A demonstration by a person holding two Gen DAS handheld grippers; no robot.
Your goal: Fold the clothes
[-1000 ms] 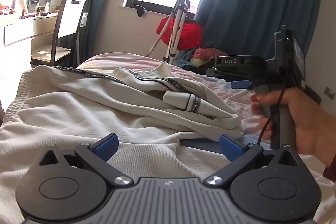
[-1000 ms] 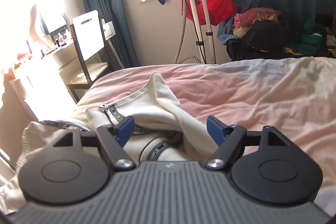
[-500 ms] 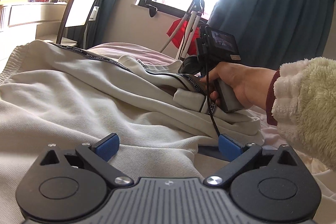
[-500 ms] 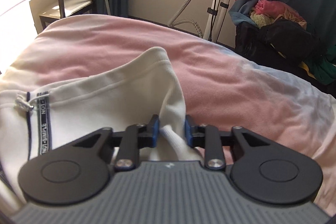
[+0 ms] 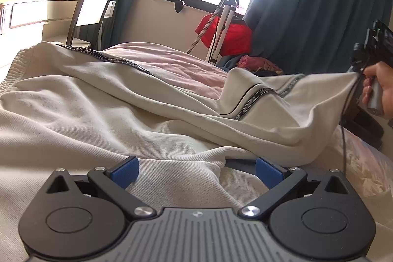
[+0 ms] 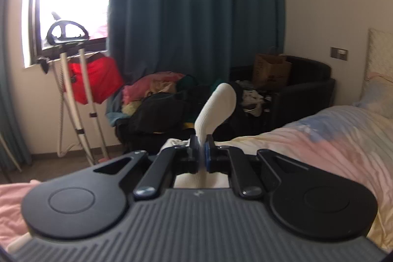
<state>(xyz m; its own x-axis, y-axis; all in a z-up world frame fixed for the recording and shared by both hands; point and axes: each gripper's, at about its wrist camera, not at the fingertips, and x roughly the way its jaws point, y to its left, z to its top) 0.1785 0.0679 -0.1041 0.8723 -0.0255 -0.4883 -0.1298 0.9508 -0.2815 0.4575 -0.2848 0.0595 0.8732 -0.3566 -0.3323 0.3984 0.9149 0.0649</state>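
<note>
Cream cotton sweatshirt fabric (image 5: 103, 114) fills the lower left and centre of the left wrist view, spread over the pink bedspread (image 5: 172, 65), and one sleeve (image 5: 282, 100) with a dark lettered tape now runs taut toward the right edge of the frame. A second ago that sleeve lay bunched in the middle of the garment; since then the right gripper (image 6: 201, 154) has shut on its ribbed cuff (image 6: 216, 104) and swung it out to the side, so its own camera now faces the blue curtain (image 6: 196, 16) and a dark armchair (image 6: 294, 90) rather than the bed. The cuff stands up between the closed blue pads, plainly pinched. The left gripper (image 5: 196, 171) sits low at the bottom centre with its jaws wide apart over a fold of the body; it seems to rest on the cloth without gripping, though contact is hard to judge. With the sleeve drawn straight, the garment looks ready to be laid flat for a first fold.
</note>
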